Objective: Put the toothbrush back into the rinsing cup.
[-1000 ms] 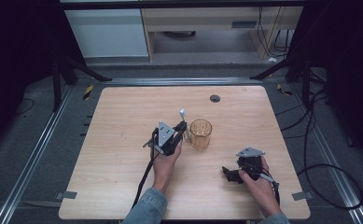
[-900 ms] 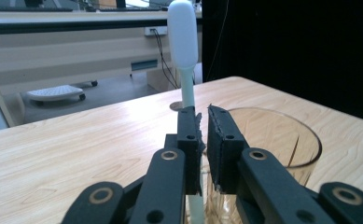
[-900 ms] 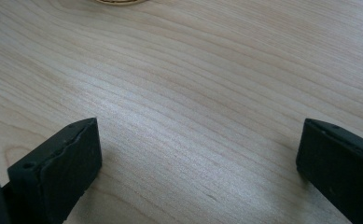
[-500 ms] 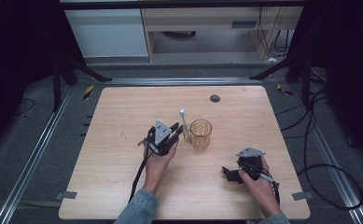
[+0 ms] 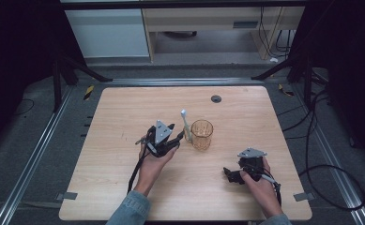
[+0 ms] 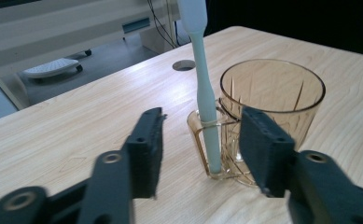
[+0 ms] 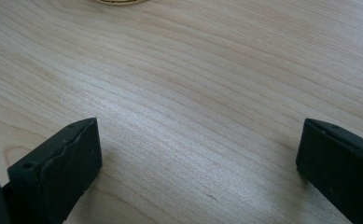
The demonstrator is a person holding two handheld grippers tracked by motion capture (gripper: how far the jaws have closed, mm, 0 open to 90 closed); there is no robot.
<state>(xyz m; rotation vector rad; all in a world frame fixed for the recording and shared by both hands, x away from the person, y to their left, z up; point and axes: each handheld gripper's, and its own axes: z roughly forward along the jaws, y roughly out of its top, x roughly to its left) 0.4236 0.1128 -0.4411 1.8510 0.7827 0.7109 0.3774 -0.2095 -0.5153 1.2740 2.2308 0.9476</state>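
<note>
While the high view shows your left claw (image 5: 176, 139) beside the cup (image 5: 202, 134), its own view shows the toothbrush (image 6: 205, 98) upright in the side holder, head up, between jaws just opened. Your right claw (image 5: 230, 174) rests open on the surface (image 5: 246, 112).

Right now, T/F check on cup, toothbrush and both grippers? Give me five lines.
1. The toothbrush stands upright in the side slot of the amber cup. True.
2. The left gripper clamps the toothbrush. False: its jaws have just been opening and stand apart on either side of it, pads off it.
3. The cup lies tipped on its side. False: it stands upright on the table.
4. The right gripper is open with nothing between its jaws. True.
5. The right gripper holds the cup. False: it rests on the table apart from the cup, nearer the person.
</note>
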